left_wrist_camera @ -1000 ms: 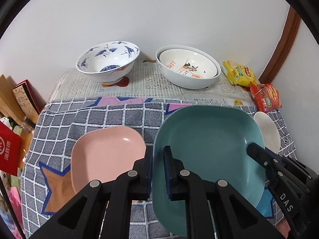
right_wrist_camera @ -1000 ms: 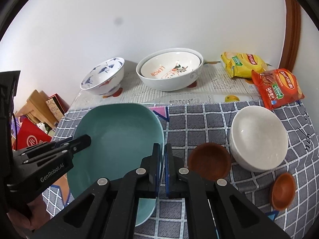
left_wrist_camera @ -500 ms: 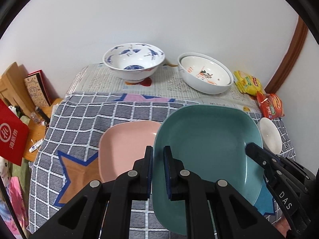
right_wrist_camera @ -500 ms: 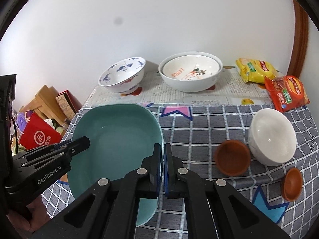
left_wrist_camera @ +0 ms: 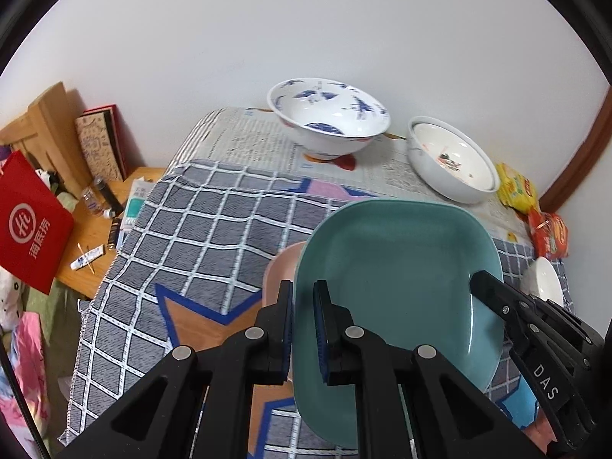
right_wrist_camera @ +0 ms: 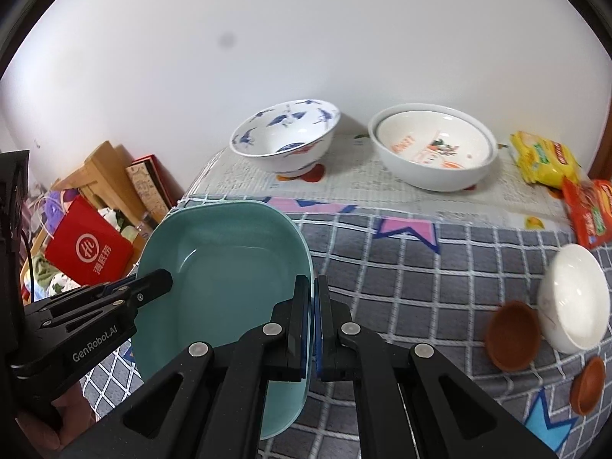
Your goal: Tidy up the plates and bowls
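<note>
2 claws share 1 item: a teal square plate point(left_wrist_camera: 397, 279), carried above the desk point(left_wrist_camera: 214, 229) with its checked cloth.

Item 1, teal square plate. Rounded corners, raised rim, shallow well, glossy surface. Position: airborne, roughly level, tipped slightly; it overhangs a pink plate point(left_wrist_camera: 281, 267), of which only a sliver shows beneath its left edge. Whether the 2 touch cannot be told.

Item 2, left claw point(left_wrist_camera: 304, 329). Nearly closed, pinching the plate's left rim, 1 finger inside, 1 outside.

Item 3, right claw point(right_wrist_camera: 311, 325). Nearly closed on the opposite rim, same pinch.

Handling, as judged: rigid, likely ceramic or melamine, moderately heavy for its span, breakable if dropped. The glaze looks slick, so a rim pinch could slide if the plate tilts. Best hold is mid-edge on opposing sides, as now, keeping it flat.

Other stock on the desk:
- 1 blue-and-white bowl point(right_wrist_camera: 285, 135), back, on newspaper.
- 2 nested white bowls point(right_wrist_camera: 434, 149) with printed decoration, back right.
- 1 plain white bowl point(right_wrist_camera: 573, 298), right edge.
- 2 small brown dishes point(right_wrist_camera: 512, 334), just beside the white bowl.
- 2 snack packets point(right_wrist_camera: 547, 158), far right.

Probable destination: the pink plate, though stacking larger on smaller would sit poorly.
</note>
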`<state>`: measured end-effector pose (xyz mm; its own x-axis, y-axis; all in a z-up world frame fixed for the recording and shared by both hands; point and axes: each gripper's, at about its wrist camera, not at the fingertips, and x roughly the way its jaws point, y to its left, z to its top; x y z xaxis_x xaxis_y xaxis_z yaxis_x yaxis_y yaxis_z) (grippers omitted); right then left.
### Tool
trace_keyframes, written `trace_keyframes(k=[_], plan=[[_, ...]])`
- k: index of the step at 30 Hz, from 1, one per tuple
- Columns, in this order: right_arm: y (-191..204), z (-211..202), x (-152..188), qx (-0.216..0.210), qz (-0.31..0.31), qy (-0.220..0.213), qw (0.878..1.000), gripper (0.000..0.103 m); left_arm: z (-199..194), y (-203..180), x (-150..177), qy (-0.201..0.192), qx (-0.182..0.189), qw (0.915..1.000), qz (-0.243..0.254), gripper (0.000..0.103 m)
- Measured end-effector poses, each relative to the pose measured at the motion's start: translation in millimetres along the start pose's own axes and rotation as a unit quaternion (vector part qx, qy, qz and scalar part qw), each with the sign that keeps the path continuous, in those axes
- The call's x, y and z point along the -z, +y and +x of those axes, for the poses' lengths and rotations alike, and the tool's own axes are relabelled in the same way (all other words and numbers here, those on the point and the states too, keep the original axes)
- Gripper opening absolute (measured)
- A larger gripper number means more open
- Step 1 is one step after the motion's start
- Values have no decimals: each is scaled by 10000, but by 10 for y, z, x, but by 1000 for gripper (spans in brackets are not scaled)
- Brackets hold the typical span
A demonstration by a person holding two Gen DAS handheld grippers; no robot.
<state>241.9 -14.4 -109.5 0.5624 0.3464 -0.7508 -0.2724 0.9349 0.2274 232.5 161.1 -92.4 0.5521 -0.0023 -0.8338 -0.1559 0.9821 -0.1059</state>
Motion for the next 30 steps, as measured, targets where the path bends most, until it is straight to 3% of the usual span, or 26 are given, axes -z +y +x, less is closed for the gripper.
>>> trace_keyframes(k=[9,30], plan=[[128,350,-45,-35,-167,194,9997,3,287,214,-10,203,-9,9996,-186,11],[-18,938,56,138,-219,614,9978,5,783,166,7,551,-26,9983,-211,11]])
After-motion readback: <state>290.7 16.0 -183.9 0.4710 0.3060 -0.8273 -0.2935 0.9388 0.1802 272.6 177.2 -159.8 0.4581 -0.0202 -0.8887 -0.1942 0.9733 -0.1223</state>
